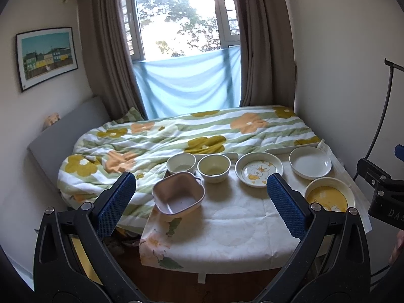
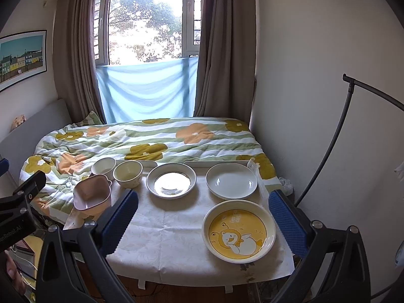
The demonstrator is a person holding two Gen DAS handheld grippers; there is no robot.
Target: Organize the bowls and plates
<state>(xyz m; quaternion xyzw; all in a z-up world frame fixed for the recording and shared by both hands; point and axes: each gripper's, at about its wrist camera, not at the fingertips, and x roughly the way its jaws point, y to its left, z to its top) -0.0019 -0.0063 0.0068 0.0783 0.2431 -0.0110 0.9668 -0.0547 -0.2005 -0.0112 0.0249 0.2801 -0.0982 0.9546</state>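
A small table (image 1: 227, 229) (image 2: 164, 240) with a pale cloth holds the dishes. A pink square bowl (image 1: 178, 193) (image 2: 92, 192) sits at its left edge. Behind it stand a white bowl (image 1: 181, 163) (image 2: 103, 166) and a cream bowl (image 1: 214, 168) (image 2: 127, 173). A duck-print plate (image 1: 259, 168) (image 2: 171, 180) lies mid-table, a plain white plate (image 1: 310, 162) (image 2: 231, 180) at the far right, a yellow duck plate (image 1: 329, 195) (image 2: 239, 231) near right. My left gripper (image 1: 202, 202) hangs open above the near side, nothing between its fingers. My right gripper (image 2: 203, 224) is open too, level with the yellow plate.
A bed with a flowered quilt (image 1: 176, 136) (image 2: 151, 141) lies right behind the table, below a curtained window. A white tray (image 1: 290, 149) (image 2: 214, 162) rests at the table's back edge. A black curved stand (image 2: 338, 139) rises at the right wall.
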